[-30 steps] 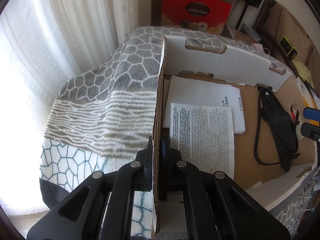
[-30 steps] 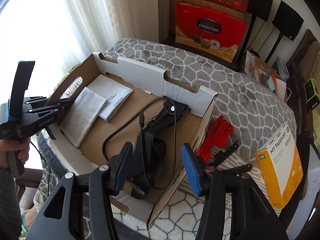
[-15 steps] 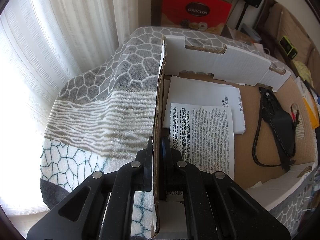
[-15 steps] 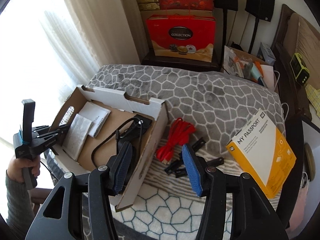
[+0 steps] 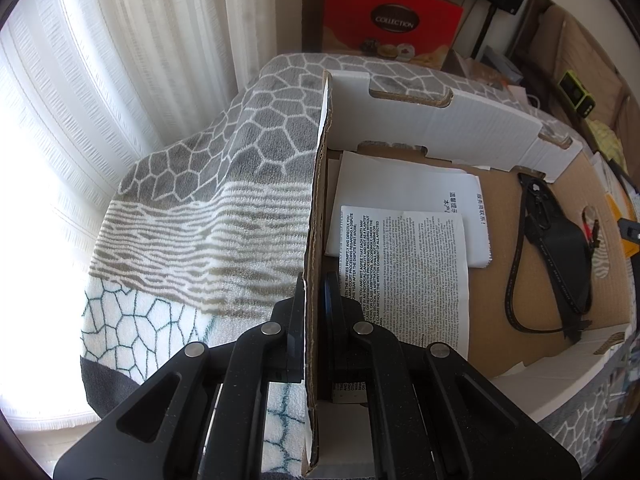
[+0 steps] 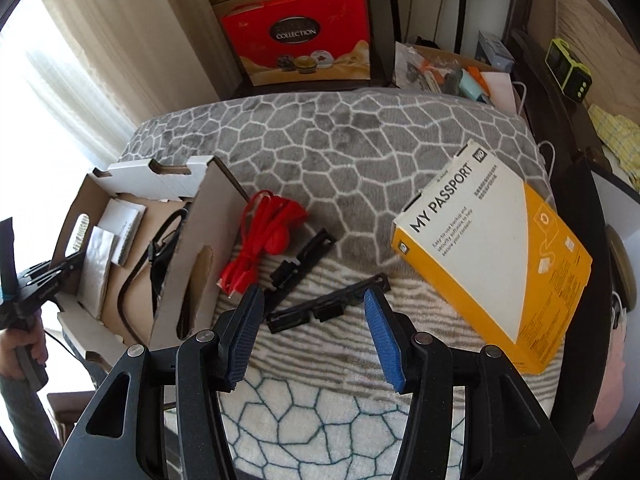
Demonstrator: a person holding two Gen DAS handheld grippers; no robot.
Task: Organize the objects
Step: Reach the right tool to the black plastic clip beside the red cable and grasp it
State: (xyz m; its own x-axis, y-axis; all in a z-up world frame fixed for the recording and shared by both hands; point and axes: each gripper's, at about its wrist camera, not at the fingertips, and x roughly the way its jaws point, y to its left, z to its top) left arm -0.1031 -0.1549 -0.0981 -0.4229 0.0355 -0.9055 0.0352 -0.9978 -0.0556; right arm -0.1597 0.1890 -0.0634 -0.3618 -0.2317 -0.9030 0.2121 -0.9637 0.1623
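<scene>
My left gripper [image 5: 314, 292] is shut on the left wall of the cardboard box [image 5: 316, 216]. Inside the box lie two white leaflets [image 5: 404, 264] and a black strap with a cable [image 5: 556, 256]. In the right wrist view the box [image 6: 176, 280] stands at the left, and my left gripper [image 6: 72, 260] shows on its far wall. My right gripper [image 6: 314, 308] is open and empty above the blanket, just over two black plastic clips [image 6: 332, 308]. A red cable bundle [image 6: 268, 236] lies beside the box. A yellow and white MY PASSPORT box [image 6: 492, 260] lies at the right.
A patterned grey and white blanket [image 6: 352, 152] covers the table. A red COLLECTION gift bag [image 6: 296, 36] stands behind it. White curtains [image 5: 100, 100] hang at the left. Clutter and a green device [image 6: 568, 64] sit at the back right.
My right gripper has swung from over the box to the right, over the clips on the blanket. My left gripper has kept its hold on the box wall.
</scene>
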